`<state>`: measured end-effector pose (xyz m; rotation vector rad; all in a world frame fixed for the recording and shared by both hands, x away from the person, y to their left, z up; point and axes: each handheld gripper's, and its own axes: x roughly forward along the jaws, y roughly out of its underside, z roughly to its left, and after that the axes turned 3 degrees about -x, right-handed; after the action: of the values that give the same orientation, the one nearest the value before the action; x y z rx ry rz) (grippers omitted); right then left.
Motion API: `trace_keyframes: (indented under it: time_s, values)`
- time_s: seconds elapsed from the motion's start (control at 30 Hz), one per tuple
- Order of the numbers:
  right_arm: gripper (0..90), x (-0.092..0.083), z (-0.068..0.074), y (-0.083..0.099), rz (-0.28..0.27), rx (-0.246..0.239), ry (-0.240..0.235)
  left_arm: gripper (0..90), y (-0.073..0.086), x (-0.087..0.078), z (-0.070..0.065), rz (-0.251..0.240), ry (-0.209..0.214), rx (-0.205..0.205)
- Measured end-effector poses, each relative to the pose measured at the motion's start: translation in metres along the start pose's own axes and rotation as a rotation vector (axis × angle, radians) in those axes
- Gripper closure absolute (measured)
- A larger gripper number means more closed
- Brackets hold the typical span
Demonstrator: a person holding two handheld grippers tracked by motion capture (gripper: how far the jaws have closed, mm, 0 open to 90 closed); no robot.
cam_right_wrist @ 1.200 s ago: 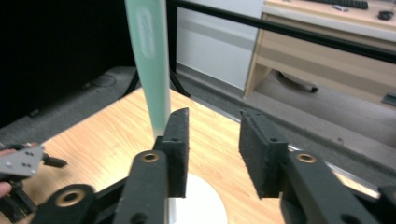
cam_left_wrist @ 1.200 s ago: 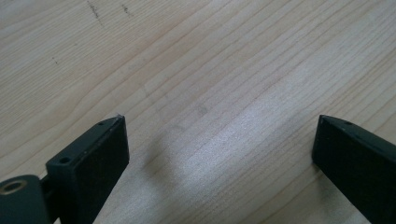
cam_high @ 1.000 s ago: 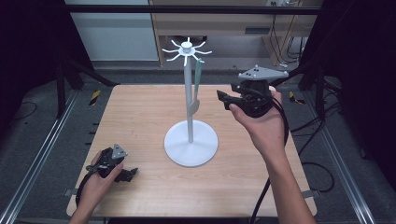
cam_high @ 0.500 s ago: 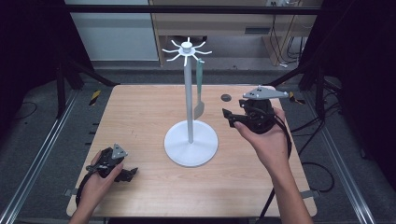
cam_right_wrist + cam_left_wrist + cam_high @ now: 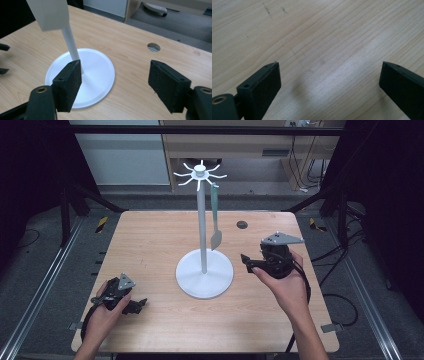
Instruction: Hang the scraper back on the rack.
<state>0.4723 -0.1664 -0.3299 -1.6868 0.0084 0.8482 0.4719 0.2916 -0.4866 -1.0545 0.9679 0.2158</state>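
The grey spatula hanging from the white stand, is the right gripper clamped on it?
No, the right gripper is held open beside the white stand, apart from the grey spatula hanging there.

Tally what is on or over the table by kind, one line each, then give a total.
White rack stand: 1
Green-handled spatula hanging from the stand's top: 1
Handheld grippers: 2, the left gripper and the right gripper, both with jaws apart
Total: 4

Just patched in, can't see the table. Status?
Left tongs open, low on the table, empty. Right tongs open, empty, beside the white stand. Spatula hanging from the stand's top hooks. Nothing between tongs and stand.
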Motion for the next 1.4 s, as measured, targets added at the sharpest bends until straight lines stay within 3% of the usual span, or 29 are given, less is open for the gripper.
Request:
trace_keyframes:
  time_s: [0.37,0.73,1.4]
  values:
    - [20.2,0.013,-0.009,0.039,0.032,0.043,0.015,3.3,-0.001,-0.003,0.001,-0.021,-0.005,-0.002]
    - [17.2,0.020,-0.012,0.059,0.049,0.066,0.022,3.3,-0.002,-0.005,0.001,-0.050,-0.001,-0.003]
    - [13.1,0.039,-0.019,0.093,0.082,0.093,0.017,3.3,0.001,-0.008,0.008,-0.056,-0.005,-0.027]
